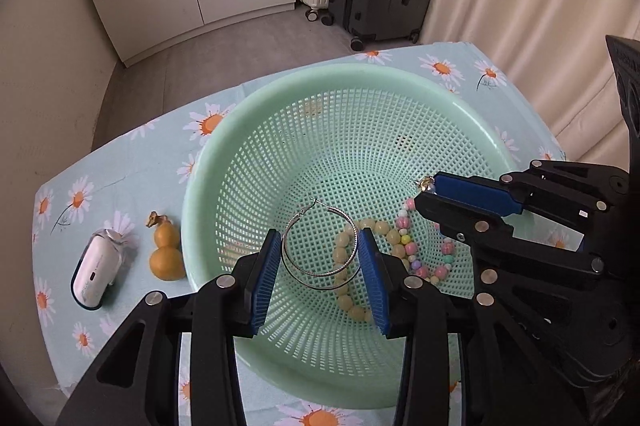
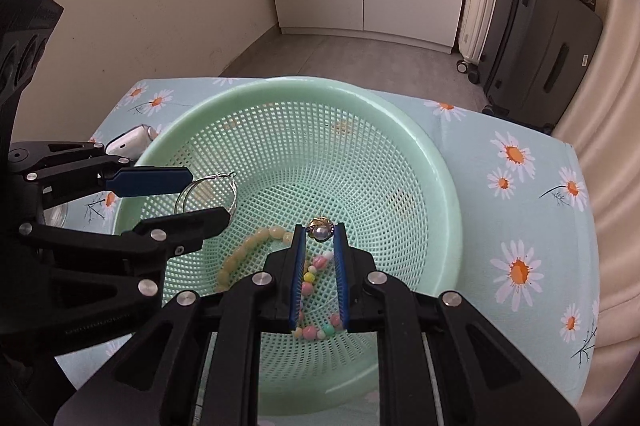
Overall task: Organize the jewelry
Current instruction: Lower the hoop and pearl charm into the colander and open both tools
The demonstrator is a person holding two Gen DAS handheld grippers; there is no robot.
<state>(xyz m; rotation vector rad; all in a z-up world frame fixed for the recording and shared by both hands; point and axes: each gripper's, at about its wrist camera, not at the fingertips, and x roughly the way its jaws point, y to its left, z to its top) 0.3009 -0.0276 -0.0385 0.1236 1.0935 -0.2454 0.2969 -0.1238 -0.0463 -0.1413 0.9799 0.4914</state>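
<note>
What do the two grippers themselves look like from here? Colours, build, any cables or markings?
Both match: the left gripper and right gripper are matte black plastic linkages with round silver pivot pins, each carrying two flat fingers faced with ribbed blue pads. The right gripper's side bears a small white label. Faint embossed lettering marks the left body, unreadable. No cables or sleeves show.

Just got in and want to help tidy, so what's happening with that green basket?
A person is sorting jewelry into the green basket with two handheld claws. The left claw holds a silver hoop earring over the basket; the right claw pinches a small pearl earring above it. A yellow bead bracelet and a pastel bead bracelet already lie inside. A gourd charm and a white case sit outside on the daisy tablecloth.
</note>
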